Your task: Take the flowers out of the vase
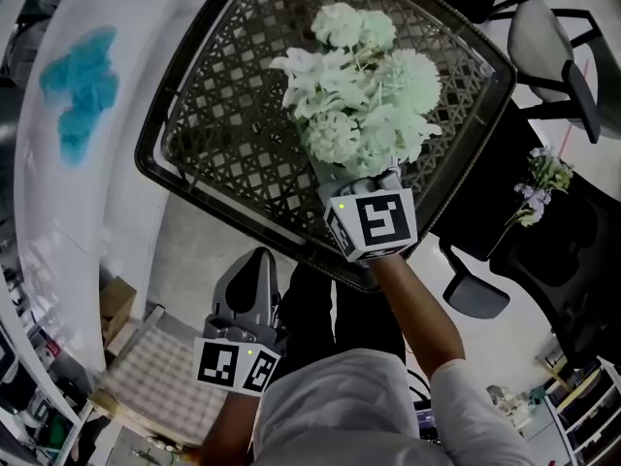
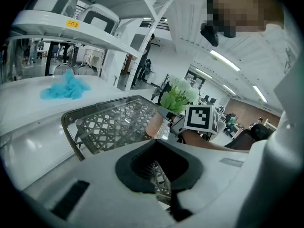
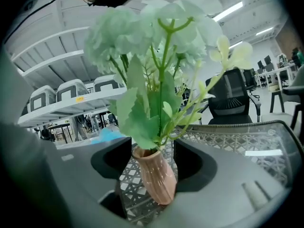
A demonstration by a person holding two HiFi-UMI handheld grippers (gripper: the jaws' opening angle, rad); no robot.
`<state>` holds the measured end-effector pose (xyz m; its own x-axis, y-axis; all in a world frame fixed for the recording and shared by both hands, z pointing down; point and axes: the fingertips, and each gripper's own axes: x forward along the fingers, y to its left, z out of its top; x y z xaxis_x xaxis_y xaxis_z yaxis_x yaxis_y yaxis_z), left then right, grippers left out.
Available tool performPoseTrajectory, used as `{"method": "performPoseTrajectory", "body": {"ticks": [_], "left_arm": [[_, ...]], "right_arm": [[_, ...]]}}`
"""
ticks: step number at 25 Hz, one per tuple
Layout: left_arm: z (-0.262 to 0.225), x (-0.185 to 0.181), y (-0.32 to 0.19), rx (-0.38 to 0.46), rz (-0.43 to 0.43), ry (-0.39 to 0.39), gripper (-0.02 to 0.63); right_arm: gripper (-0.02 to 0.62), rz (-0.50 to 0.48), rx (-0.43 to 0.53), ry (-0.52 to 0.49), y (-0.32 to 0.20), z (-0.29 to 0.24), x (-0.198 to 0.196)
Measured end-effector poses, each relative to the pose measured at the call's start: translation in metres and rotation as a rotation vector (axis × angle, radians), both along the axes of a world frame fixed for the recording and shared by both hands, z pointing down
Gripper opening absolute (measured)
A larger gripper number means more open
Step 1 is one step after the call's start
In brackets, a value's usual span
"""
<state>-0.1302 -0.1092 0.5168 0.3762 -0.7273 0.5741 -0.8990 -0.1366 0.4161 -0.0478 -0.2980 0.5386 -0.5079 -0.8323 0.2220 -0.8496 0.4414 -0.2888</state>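
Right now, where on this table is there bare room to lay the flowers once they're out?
The lattice table is bare left of the flowers, out to its left rim. The white surface on the near side of the blue cloth is also free. It is crowded at the near edge, where the right gripper holds the vase.

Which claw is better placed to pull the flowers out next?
Left, probably. The right claw is closed on the vase, so it cannot also grasp the flowers. The left claw is empty, though shut and below the table edge.
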Motion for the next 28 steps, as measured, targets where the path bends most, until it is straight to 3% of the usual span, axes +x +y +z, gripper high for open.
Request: {"method": "performPoseTrajectory", "body": {"ticks": [14, 28], "left_arm": [[0.010, 0.009, 0.008, -0.006, 0.016, -0.013, 0.002], [0.012, 0.008, 0.012, -0.011, 0.006, -0.006, 0.002]], "right_arm": [[0.219, -0.041, 0.051, 0.041, 0.003, -0.003, -0.008], [0.221, -0.052, 0.046, 0.049, 0.003, -0.001, -0.008]]}}
